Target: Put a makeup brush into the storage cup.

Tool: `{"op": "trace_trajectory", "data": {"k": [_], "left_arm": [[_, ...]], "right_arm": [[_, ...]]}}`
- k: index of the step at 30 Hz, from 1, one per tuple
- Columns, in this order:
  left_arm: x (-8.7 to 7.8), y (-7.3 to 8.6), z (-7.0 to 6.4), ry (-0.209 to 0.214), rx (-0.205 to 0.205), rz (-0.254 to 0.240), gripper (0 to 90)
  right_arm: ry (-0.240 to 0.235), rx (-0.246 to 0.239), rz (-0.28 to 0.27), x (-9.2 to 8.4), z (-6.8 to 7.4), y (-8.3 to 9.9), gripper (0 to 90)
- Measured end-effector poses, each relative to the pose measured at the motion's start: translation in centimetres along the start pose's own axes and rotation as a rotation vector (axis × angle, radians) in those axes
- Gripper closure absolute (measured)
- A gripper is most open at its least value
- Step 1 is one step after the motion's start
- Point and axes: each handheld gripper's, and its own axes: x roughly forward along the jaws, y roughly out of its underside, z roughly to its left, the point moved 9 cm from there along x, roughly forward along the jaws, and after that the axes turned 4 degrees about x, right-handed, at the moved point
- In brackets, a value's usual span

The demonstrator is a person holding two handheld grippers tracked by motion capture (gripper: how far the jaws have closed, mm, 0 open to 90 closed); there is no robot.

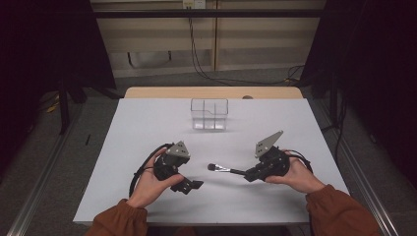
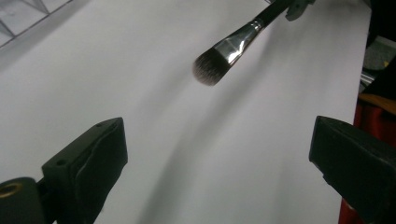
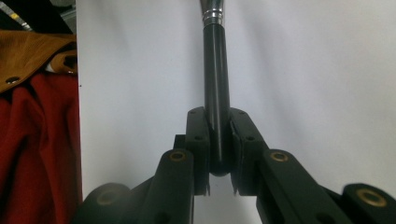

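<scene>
A makeup brush point(image 1: 222, 169) with a black handle, silver ferrule and dark bristles hangs just above the white table top point(image 1: 147, 123), bristles pointing left. My right gripper point(image 1: 249, 173) is shut on the end of its handle. In the right gripper view both pads point(image 3: 198, 135) clamp the brush handle point(image 3: 216, 88). My left gripper point(image 1: 189, 185) is held left of the brush, apart from it, jaws wide open and bare. In the left gripper view the brush head point(image 2: 210, 67) floats ahead of the left gripper point(image 2: 219, 163), beyond its pads point(image 2: 93, 158).
A clear plastic box point(image 1: 210, 114) with dividers stands at the back middle of the table. The table's wooden far edge point(image 1: 211, 92) shows behind it. Cables point(image 1: 196, 59) run over the floor beyond. A person's brown sleeve point(image 3: 32, 56) and red garment point(image 3: 37, 154) lie close by.
</scene>
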Motion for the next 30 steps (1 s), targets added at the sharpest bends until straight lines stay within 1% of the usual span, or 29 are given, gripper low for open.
{"op": "trace_trajectory", "data": {"k": [2,3,5,8,9,10,11,13,15,18,21,23,26,27,28,30], "left_arm": [[-0.1,0.1,0.1,-0.014,-0.003,-0.014,4.5],[-0.1,0.2,0.1,-0.016,0.004,-0.015,4.5],[-0.1,0.4,0.0,-0.033,0.001,-0.014,4.5],[-0.3,0.4,-0.2,-0.042,-0.007,-0.037,4.5],[-0.3,0.5,-0.3,-0.042,-0.004,-0.036,4.5],[-0.4,0.5,-0.3,-0.040,-0.002,-0.038,4.5],[-0.4,0.5,-0.3,-0.038,-0.016,-0.046,4.5],[-0.4,0.5,-0.2,-0.042,-0.014,-0.045,4.5],[-0.4,0.6,-0.1,-0.042,-0.023,-0.051,4.5],[-0.3,0.6,-0.1,-0.044,-0.026,-0.051,4.5],[-0.2,0.6,-0.1,-0.051,-0.028,-0.058,4.5],[-0.4,0.4,0.0,-0.071,-0.021,-0.073,4.6],[-0.6,0.2,0.1,-0.073,-0.032,-0.094,4.5],[-0.6,0.2,0.1,-0.078,-0.032,-0.098,4.5],[-0.7,0.2,0.2,-0.085,-0.030,-0.101,4.6],[-0.7,0.1,0.2,-0.085,-0.032,-0.105,4.6]], "right_arm": [[0.011,0.009,-0.023,-0.1,0.0,0.0,79.8],[0.017,0.015,-0.045,-0.1,0.1,0.0,79.8],[0.025,0.027,-0.070,0.1,0.1,0.2,79.8],[0.040,0.050,-0.102,0.3,0.2,0.4,79.8],[0.038,0.060,-0.122,0.3,0.3,0.4,79.8],[0.043,0.062,-0.130,0.2,0.3,0.4,79.8],[0.041,0.068,-0.145,0.1,0.3,0.3,79.8],[0.035,0.079,-0.172,0.0,0.4,0.3,79.8],[0.032,0.079,-0.189,0.1,0.5,0.3,79.8],[0.050,0.079,-0.232,0.0,0.5,0.2,79.8],[0.059,0.085,-0.261,-0.3,0.6,0.0,79.8],[0.068,0.082,-0.281,-0.5,0.5,-0.1,79.8],[0.073,0.078,-0.308,-0.7,0.7,-0.3,79.8],[0.060,0.077,-0.310,-0.7,0.8,-0.4,79.8],[0.061,0.076,-0.314,-0.7,0.8,-0.4,79.8],[0.045,0.079,-0.326,-0.7,1.0,-0.5,79.8]]}}
